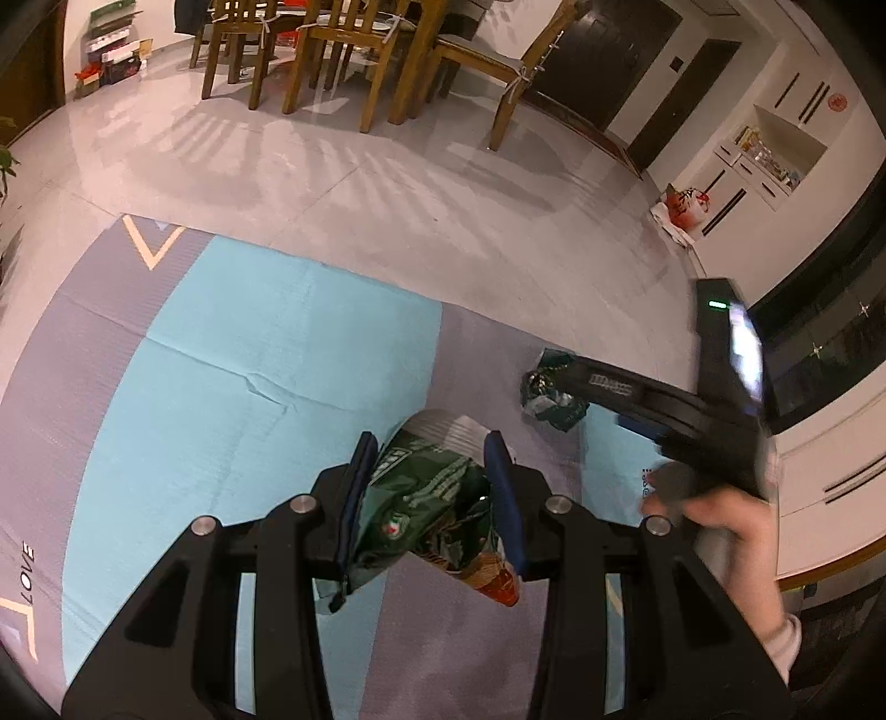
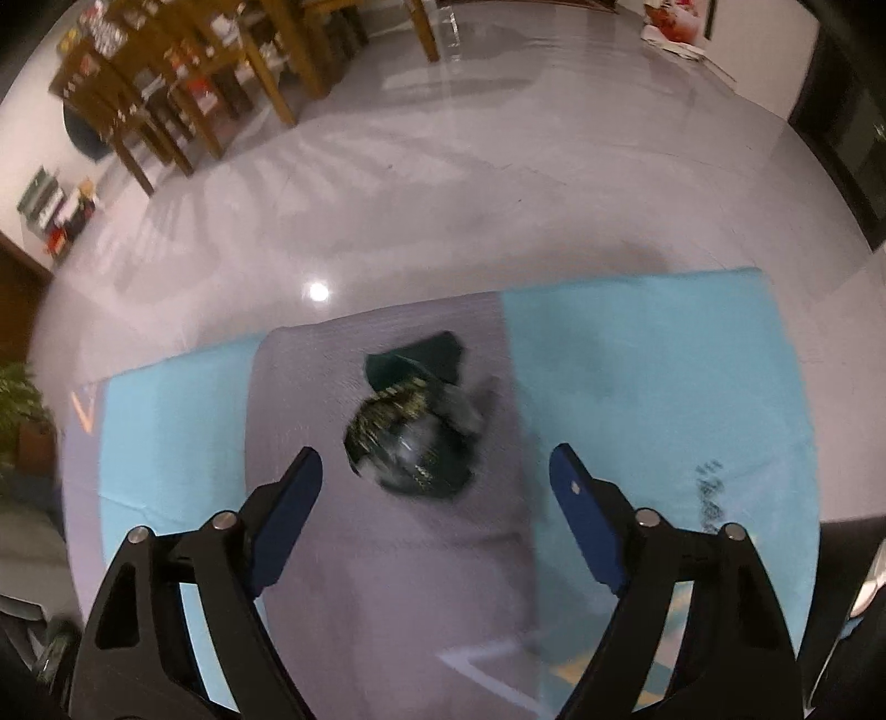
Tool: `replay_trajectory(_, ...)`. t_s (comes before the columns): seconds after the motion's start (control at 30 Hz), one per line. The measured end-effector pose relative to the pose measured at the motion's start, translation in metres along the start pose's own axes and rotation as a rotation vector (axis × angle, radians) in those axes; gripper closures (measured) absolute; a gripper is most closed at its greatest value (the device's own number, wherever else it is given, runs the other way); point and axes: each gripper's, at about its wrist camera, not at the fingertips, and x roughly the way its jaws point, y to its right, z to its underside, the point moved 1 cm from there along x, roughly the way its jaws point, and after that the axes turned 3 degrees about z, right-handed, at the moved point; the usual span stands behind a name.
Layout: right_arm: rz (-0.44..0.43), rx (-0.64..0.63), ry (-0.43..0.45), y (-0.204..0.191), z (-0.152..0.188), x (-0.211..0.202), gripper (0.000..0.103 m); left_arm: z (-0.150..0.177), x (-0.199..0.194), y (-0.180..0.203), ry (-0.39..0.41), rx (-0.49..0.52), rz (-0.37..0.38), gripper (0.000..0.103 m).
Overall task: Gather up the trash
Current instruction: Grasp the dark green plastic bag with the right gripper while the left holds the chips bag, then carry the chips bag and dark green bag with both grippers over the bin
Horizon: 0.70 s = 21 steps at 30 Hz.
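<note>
Left gripper (image 1: 434,493): blue-padded jaws clamped on a green snack wrapper (image 1: 426,498), at 6 o'clock in the left wrist view; one pad presses each side.
Green snack wrapper: crumpled, dark green with white print and an orange-red corner hanging at the lower right; lifted off the floor mat (image 1: 221,360), silver inner foil showing at its top.
Floor mat: pale blue and grey panels with a gold chevron at 10 o'clock and the word LOVE at 8 o'clock; lies flat on the tiled floor (image 1: 387,183).
Second wrapper (image 2: 418,432): dark green, crumpled, with shiny patches; lies on the grey panel of the mat, at 3 o'clock in the left wrist view, at centre in the right wrist view; blurred.
Right gripper (image 2: 437,515): jaws spread wide, nothing between the blue pads; the second wrapper lies just ahead of the gap, at 12 o'clock from the fingertips, apart from both.
Right hand (image 1: 720,515): bare, wrapped around the right gripper's handle, at 4 o'clock in the left wrist view.
Wooden chairs (image 1: 343,50): grouped at a table, 12 o'clock, well apart from the mat.
Red bag (image 1: 686,207): on the floor by the white cabinets (image 1: 775,160), 2 o'clock.
</note>
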Motion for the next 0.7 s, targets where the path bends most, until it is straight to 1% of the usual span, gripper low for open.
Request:
replay_trajectory(0.1, 0.035, -0.014, -0.013, -0.006, -0.004, 0.017, 0.021, -0.003, -0.008, -0.001, 0.044, -0.002, -0.022, 0.062)
replay_trajectory(0.17, 0.066, -0.034, -0.022, -0.008, -0.003, 0.024, 0.033, -0.005, -0.013, 0.002, 0.069, 0.019, -0.039, 0.062)
replay_trajectory(0.2, 0.080, -0.051, -0.029, -0.009, -0.001, 0.028, 0.036, -0.005, -0.015, 0.002, 0.076, 0.022, -0.042, 0.062)
replay_trajectory(0.27, 0.094, -0.078, -0.043, -0.010, 0.004, 0.034, 0.050, -0.006, -0.017, 0.002, 0.081, 0.018, -0.035, 0.062)
replay_trajectory(0.3, 0.094, -0.080, -0.035, -0.009, 0.008, 0.033, 0.051, -0.006, -0.018, 0.002, 0.080, 0.013, -0.031, 0.062)
replay_trajectory(0.37, 0.080, -0.083, 0.004, -0.005, 0.016, 0.029, 0.056, -0.005, -0.020, 0.002, 0.077, 0.013, -0.027, 0.062)
replay_trajectory(0.53, 0.060, -0.083, 0.010, 0.010, 0.035, 0.015, 0.057, -0.001, -0.027, 0.013, 0.096, 0.054, -0.030, 0.062)
replay_trajectory(0.63, 0.042, -0.073, 0.021, 0.024, 0.043, -0.006, 0.057, 0.005, -0.027, 0.023, 0.093, 0.080, -0.037, 0.062)
replay_trajectory(0.7, 0.037, -0.061, 0.030, 0.033, 0.049, -0.023, 0.057, 0.010, -0.025, 0.030, 0.078, 0.106, -0.023, 0.062)
